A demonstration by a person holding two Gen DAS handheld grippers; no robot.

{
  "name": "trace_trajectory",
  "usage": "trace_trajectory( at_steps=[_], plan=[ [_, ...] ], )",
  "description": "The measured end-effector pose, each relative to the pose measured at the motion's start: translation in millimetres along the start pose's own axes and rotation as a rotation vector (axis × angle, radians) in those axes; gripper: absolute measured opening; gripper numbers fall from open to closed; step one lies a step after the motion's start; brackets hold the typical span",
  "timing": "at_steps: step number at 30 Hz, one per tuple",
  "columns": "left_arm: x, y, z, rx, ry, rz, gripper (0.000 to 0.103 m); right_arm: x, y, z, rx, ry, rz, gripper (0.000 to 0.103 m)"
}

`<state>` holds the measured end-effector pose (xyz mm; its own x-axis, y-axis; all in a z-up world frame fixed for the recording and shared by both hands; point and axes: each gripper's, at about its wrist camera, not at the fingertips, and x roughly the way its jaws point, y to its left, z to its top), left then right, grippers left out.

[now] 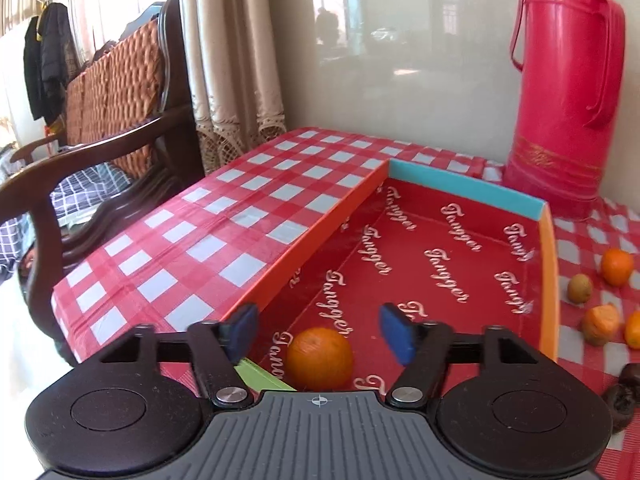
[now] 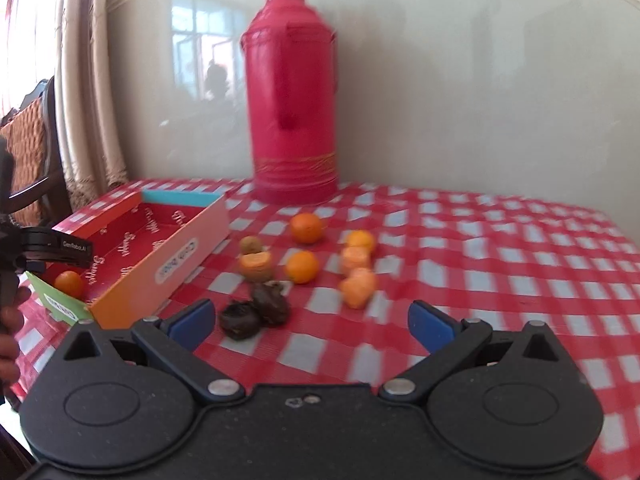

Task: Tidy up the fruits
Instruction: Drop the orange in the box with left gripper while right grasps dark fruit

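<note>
Left gripper point(image 1: 318, 330): jaws apart, blue pads clear of everything, nothing gripped. It hangs over the near end of the box.

Orange point(image 1: 320, 358): lies on the box floor just below and between the left gripper's fingertips, touching neither pad. From the right wrist view the same orange point(image 2: 69, 283) sits in the box's near corner, beside a green flap.

Box point(image 1: 550, 248): open, red-lined with script lettering, orange side walls, a teal far wall. It stretches ahead of the left gripper and lies ahead-left of the right gripper.

Right gripper point(image 2: 310, 322): jaws wide, nothing between them, held above the checked tablecloth point(image 2: 480, 240).

Loose fruit, ahead of the right gripper on the cloth:
- two dark wrinkled fruits point(image 2: 256, 312), nearest, just beyond its left fingertip;
- a small brownish fruit point(image 2: 251, 245) near the box wall;
- whole oranges point(image 2: 306, 228) farther out;
- several peeled or lumpy orange pieces point(image 2: 356, 288), blurred, kind uncertain.

Red thermos point(image 2: 292, 96): upright at the far edge, beyond the fruit.

A hand point(image 2: 10, 320) shows at the left edge of the right wrist view.
</note>
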<state>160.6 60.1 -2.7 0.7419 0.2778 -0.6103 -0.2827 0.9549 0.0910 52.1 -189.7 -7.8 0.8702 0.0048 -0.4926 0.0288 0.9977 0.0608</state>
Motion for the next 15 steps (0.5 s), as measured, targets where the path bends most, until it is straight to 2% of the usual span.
trace_trajectory(
  at_steps=[2, 4, 5, 6, 8, 11, 15],
  plan=[
    [-4.2, 3.2, -0.3, -0.009, -0.016, -0.014, 0.080, 15.5, 1.1, 4.9, 0.026, 0.024, 0.047, 0.097],
    [-11.8, 9.1, 0.0, -0.036, -0.055, -0.026, 0.090, 30.0, 2.9, 7.8, 0.047, 0.048, 0.070, 0.090],
    [-17.9, 11.9, -0.3, -0.044, -0.088, -0.016, 0.096, 37.3, 4.4, 9.6, 0.054, 0.056, 0.073, 0.080],
    [-24.2, 14.9, -0.6, -0.050, -0.128, -0.003, 0.098, 43.7, 5.2, 11.1, 0.061, 0.062, 0.074, 0.063],
    [-37.0, 19.0, -2.4, -0.051, -0.204, 0.018, 0.100, 54.9, 5.7, 12.5, 0.075, 0.081, 0.067, 0.044],
    [-46.6, 23.3, -4.9, -0.037, -0.273, 0.035, 0.101, 70.2, 5.0, 13.7, 0.098, 0.101, 0.072, 0.043],
    [-45.1, 31.4, -3.4, -0.039, -0.281, 0.035, 0.102, 83.7, 4.5, 12.4, 0.108, 0.119, 0.066, 0.039]
  ],
)
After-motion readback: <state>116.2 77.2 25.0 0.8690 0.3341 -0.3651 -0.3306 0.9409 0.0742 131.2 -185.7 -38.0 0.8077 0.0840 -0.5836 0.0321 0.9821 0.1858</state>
